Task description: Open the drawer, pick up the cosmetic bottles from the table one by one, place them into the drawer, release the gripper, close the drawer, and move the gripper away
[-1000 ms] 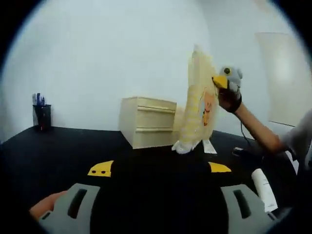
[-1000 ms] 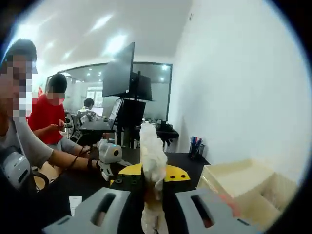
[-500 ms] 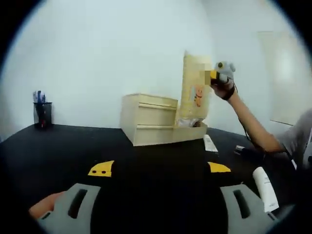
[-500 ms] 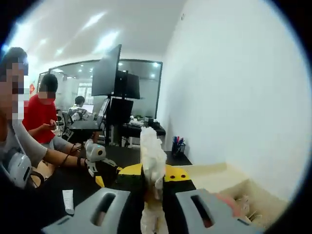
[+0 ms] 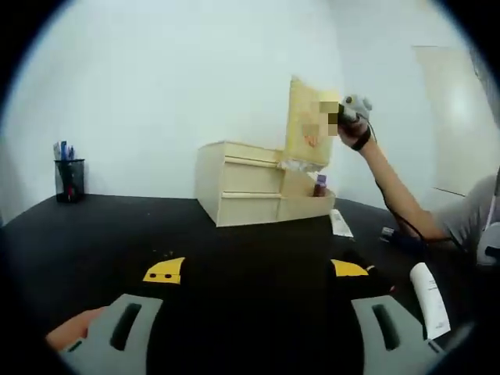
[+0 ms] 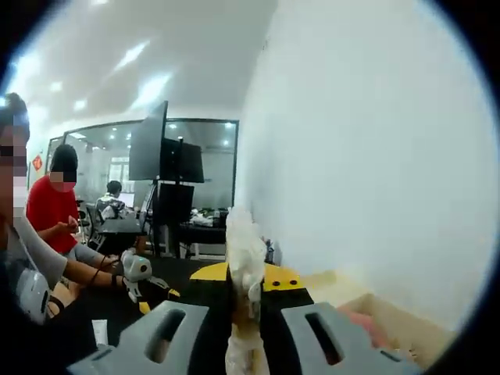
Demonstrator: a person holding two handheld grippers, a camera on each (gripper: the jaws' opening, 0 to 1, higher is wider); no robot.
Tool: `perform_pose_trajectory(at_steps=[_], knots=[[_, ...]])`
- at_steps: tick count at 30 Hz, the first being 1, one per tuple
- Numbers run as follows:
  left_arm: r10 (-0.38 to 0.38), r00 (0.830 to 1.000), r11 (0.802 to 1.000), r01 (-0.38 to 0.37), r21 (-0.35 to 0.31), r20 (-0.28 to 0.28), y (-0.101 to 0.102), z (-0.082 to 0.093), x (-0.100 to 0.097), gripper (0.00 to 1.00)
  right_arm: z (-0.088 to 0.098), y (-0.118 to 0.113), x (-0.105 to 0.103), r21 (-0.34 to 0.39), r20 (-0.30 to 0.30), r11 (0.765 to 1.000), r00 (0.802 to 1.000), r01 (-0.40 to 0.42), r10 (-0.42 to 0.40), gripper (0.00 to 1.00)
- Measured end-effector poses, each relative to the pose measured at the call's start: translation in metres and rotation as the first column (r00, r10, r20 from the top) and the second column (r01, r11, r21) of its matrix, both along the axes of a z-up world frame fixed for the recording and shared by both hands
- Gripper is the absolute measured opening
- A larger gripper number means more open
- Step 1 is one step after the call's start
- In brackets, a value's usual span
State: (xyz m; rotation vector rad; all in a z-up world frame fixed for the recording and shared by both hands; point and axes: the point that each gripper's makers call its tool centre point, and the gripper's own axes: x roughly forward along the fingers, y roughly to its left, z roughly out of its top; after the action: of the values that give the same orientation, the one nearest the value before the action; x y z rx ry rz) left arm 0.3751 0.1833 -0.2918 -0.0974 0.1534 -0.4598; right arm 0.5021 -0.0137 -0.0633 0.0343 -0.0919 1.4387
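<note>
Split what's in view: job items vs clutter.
Job: wooden drawer unit, its open drawer, yellow plastic pouch held in the right gripper, white tube on the table.
Clutter: pen holder, monitor.

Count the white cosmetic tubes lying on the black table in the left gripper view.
2: one tube lies on the table just right of the open drawer; another tube lies nearer the camera at the right edge. More may be hidden.
</note>
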Motion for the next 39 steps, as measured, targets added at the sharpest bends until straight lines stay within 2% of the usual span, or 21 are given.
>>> perform_pose_trajectory(at_steps=[2, 6, 14, 17, 19, 23, 25, 26, 28, 33, 39], knots=[[0.004, 1.000, 1.000, -0.003, 0.005, -0.008, 0.000, -0.002, 0.000, 0.66, 0.002, -0.006, 0.002, 0.026, 0.002, 1.000, 1.000, 0.003, -0.003, 0.09], [-0.001, 1.000, 1.000, 0.002, 0.027, -0.023, -0.003, -0.005, 0.000, 0.66, 0.004, -0.015, -0.002, 0.053, 0.045, 0.998, 0.998, 0.030, -0.032, 0.09], [0.011, 0.999, 0.999, -0.010, 0.048, -0.037, -0.004, -0.009, 0.001, 0.65, 0.009, -0.037, 0.018, 0.095, 0.076, 0.992, 0.993, 0.085, -0.093, 0.09], [0.009, 0.999, 0.998, -0.006, 0.062, -0.043, -0.005, -0.011, 0.001, 0.65, 0.012, -0.044, 0.035, 0.109, 0.055, 0.989, 0.993, 0.097, -0.104, 0.09], [0.008, 0.999, 0.998, -0.005, 0.066, -0.045, -0.005, -0.012, 0.002, 0.65, 0.013, -0.049, 0.040, 0.122, 0.043, 0.988, 0.994, 0.097, -0.103, 0.09], [0.008, 0.999, 0.998, -0.005, 0.062, -0.042, -0.004, -0.011, 0.004, 0.64, 0.011, -0.060, 0.054, 0.131, 0.038, 0.975, 0.982, 0.180, -0.186, 0.09], [0.005, 0.999, 0.998, -0.002, 0.062, -0.041, -0.005, -0.011, 0.005, 0.64, 0.010, -0.065, 0.072, 0.122, 0.045, 0.964, 0.969, 0.236, -0.243, 0.09], [0.005, 0.999, 0.998, -0.002, 0.062, -0.041, -0.005, -0.011, 0.006, 0.64, 0.009, -0.064, 0.076, 0.119, 0.048, 0.962, 0.967, 0.245, -0.252, 0.09], [0.002, 0.999, 0.998, 0.001, 0.059, -0.039, -0.005, -0.011, 0.006, 0.64, 0.003, -0.061, 0.085, 0.103, 0.093, 0.954, 0.953, 0.280, -0.290, 0.09], [-0.004, 0.999, 0.998, 0.006, 0.062, -0.040, -0.006, -0.013, 0.008, 0.63, -0.015, -0.047, 0.103, 0.054, 0.120, 0.957, 0.949, 0.286, -0.290, 0.09], [-0.004, 0.999, 0.997, 0.008, 0.077, -0.049, -0.006, -0.016, 0.010, 0.60, -0.031, -0.033, 0.112, 0.044, 0.174, 0.963, 0.947, 0.266, -0.269, 0.09]])
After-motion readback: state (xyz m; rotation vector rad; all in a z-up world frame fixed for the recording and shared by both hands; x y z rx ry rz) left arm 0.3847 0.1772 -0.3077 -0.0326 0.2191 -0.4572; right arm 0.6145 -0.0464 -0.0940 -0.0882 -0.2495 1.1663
